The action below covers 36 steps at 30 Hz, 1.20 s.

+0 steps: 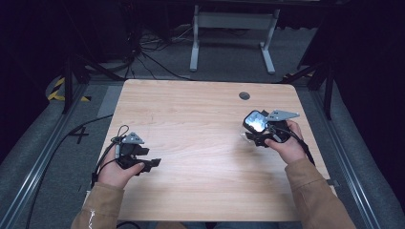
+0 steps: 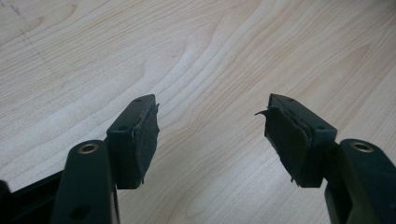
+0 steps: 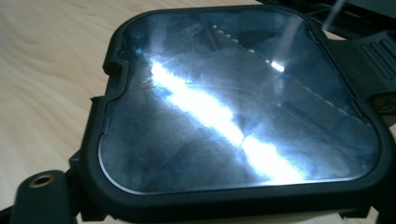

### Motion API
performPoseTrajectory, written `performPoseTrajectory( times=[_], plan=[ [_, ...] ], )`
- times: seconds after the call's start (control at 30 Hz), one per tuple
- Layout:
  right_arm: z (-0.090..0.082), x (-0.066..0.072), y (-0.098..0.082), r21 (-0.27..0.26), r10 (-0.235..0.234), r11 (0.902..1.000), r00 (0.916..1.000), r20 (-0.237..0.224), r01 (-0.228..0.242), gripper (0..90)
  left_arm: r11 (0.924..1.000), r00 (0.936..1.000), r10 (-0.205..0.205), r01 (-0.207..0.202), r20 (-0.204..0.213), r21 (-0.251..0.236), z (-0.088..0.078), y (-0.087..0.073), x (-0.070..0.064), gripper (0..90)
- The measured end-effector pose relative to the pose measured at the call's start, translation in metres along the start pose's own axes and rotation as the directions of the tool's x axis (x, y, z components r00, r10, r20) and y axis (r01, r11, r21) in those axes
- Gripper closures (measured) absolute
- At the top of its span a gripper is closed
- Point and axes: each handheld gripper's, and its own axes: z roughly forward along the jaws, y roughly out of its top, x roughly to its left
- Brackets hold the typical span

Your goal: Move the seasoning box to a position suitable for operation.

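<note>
Lid in the right gripper's hold, left gripper idle.

The right gripper (image 1: 261, 130) has its jaws closed on a dark-rimmed lid (image 3: 238, 112) with a shiny clear panel, held just above the table (image 1: 200, 143) near its right edge. The left gripper (image 2: 212, 135) stands wide open, holding nothing, over bare wood. Judging by this, the pickup is done; placing the lid remains.

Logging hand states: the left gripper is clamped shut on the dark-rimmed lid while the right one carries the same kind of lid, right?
Not quite: the left gripper is open and empty over the table, per the left gripper view. The right gripper does carry the dark-rimmed lid.
</note>
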Motion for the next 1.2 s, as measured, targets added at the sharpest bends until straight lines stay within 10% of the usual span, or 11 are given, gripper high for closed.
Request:
performPoseTrajectory(
  times=[0.23,0.57,1.2],
  plan=[
    [-0.007,0.027,0.018,-0.017,-0.111,0.9938,0.9804,-0.163,0.110,15.7,1.0000,1.0000,0.005,-0.005,0.000,0.000,-0.002,0.000,0.000,35.4],
    [-0.002,0.058,0.018,-0.027,-0.218,0.9744,0.9038,-0.368,0.223,15.7,0.9999,0.9999,0.010,-0.010,0.003,-0.001,-0.002,0.000,0.000,35.4],
    [0.029,0.093,-0.005,0.017,-0.273,0.9477,0.8375,-0.473,0.319,15.7,0.9998,0.9998,0.019,-0.019,0.005,-0.007,-0.002,0.001,-0.001,35.1]
  ],
)
